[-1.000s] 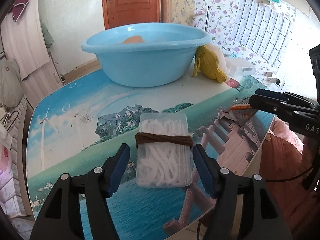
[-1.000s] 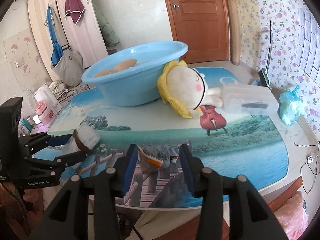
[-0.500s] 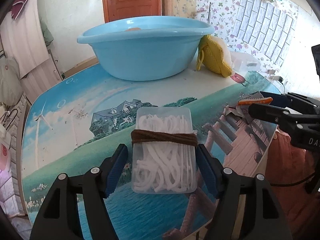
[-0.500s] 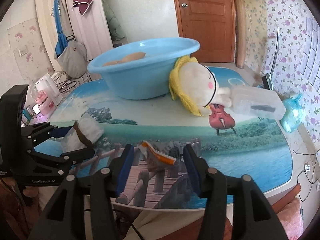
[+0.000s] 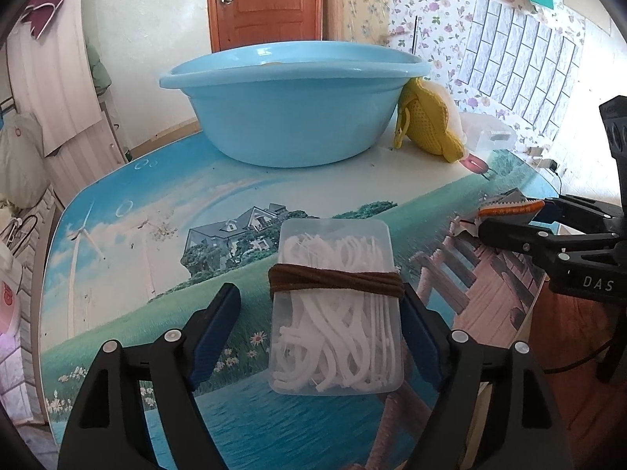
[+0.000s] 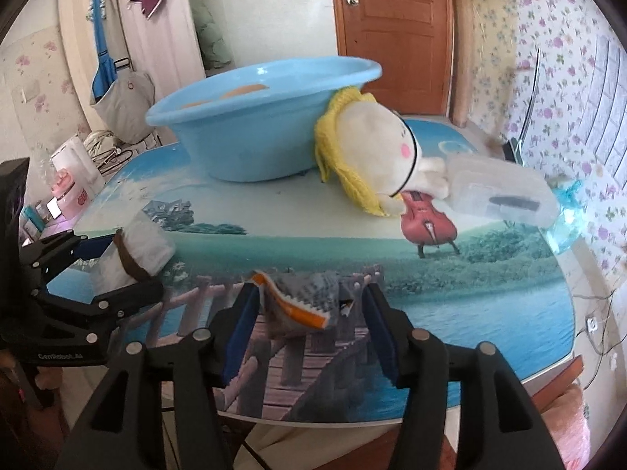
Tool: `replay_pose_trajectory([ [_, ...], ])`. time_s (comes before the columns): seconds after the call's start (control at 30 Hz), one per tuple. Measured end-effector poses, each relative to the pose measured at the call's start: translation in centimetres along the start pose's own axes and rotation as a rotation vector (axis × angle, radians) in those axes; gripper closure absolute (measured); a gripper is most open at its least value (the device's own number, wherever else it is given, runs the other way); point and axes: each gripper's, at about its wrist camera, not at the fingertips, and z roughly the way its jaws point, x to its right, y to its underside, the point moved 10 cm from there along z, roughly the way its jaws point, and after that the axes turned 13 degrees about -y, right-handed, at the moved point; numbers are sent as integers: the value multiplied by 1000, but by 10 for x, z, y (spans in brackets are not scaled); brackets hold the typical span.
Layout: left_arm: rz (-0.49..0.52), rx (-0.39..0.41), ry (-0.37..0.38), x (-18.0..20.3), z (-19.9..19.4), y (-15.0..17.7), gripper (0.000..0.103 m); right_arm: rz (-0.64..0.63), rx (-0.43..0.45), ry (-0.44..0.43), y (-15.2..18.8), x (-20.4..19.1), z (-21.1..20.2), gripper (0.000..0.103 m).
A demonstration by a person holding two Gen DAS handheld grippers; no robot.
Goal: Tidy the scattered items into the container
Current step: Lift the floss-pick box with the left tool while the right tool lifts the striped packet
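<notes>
A clear box of white floss picks (image 5: pixel 337 313), bound with a brown band, lies on the picture-printed table (image 5: pixel 156 235). It sits between the fingers of my left gripper (image 5: pixel 319 305), whose jaws are opening; the left pad stands clear of the box. A crumpled grey and orange snack packet (image 6: pixel 301 301) lies between the fingers of my right gripper (image 6: pixel 309 297), also opening, with a gap at the right pad. The light blue basin (image 5: pixel 290 117) stands at the far side of the table, with something orange inside. A yellow-haired doll (image 6: pixel 376 149) leans against the basin.
A clear plastic box (image 6: pixel 501 192) lies beside the doll at the right. A blue bag (image 6: pixel 568 211) sits at the table's right edge. Both grippers work near the table's front edge. A wooden door (image 5: pixel 266 4) and cupboards stand behind.
Both pairs of jaws have widened around the floss box and the packet. The views sit a little lower and closer to the table than before.
</notes>
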Motion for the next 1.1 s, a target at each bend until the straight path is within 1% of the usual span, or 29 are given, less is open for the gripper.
replay_pose_trajectory([
  [0.03, 0, 1, 0, 0, 0, 0, 24, 9, -6, -5, 1, 2, 1, 47],
  [0.07, 1, 3, 2, 0, 0, 0, 28, 11, -2, -6, 1, 3, 2, 47],
  [0.1, 3, 8, 7, 1, -1, -1, 36, 13, -4, -8, 2, 3, 2, 44],
  [0.17, 16, 17, 16, 4, -3, -1, 45, 10, -3, -12, 1, 3, 3, 41],
  [0.23, 12, 14, 14, 4, -3, -2, 45, 0, -6, -9, 2, 1, 4, 39],
  [0.47, -5, -5, 26, 3, -4, -1, 45, -30, -11, -10, 3, -5, 4, 39],
  [0.5, -11, -10, 30, 2, -4, -1, 45, -27, -9, -15, 3, -5, 4, 41],
  [0.53, -14, -12, 32, 3, -4, -1, 45, -23, -6, -26, 3, -5, 3, 47],
  [0.6, -14, -12, 29, 3, -5, -1, 45, -22, -5, -21, 3, -4, 2, 58],
  [0.67, -13, -8, 28, 2, -7, -2, 45, -25, -5, -30, 3, -4, 1, 59],
  [0.8, -21, 9, 27, 1, -14, -7, 45, -40, 14, -49, 0, -10, -4, 66],
  [0.97, -53, 49, 9, -8, -28, -18, 45, -45, 24, -68, -2, -15, -7, 67],
  [1.1, -77, 96, -7, -17, -44, -30, 45, -51, 58, -77, -10, -18, -16, 68],
])
